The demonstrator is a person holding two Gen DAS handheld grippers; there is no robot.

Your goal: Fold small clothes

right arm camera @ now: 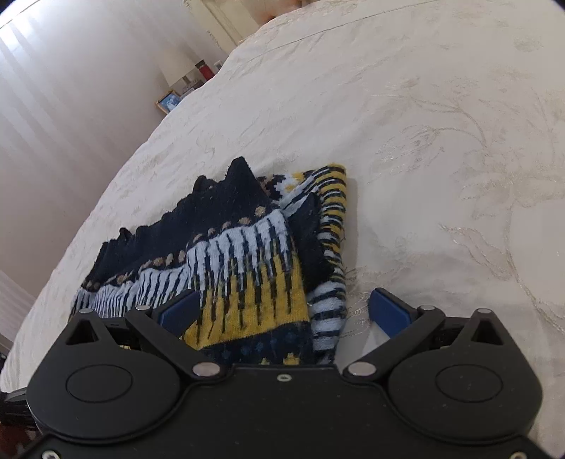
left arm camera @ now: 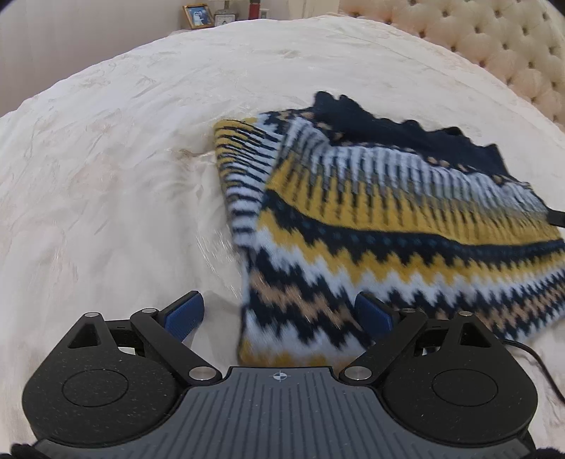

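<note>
A cream bedspread [left arm camera: 106, 176] covers the bed, and a folded patterned sweater [left arm camera: 388, 219] lies on it. The left gripper [left arm camera: 279, 314] stands wide over the sweater's near corner, gripping nothing. The right gripper [right arm camera: 286, 310] is also spread wide, straddling the sweater's edge without pinching it.

Open bedspread [left arm camera: 106, 183] from seven to twelve o'clock; folded knit sweater [left arm camera: 388, 219] blocking at three, tufted headboard [left arm camera: 494, 42] at one.

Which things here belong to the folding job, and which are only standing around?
For the job:
knitted sweater
left gripper, open
right gripper, open
bedspread, the work surface

Not for the job:
picture frame
lamp
tufted headboard
</note>
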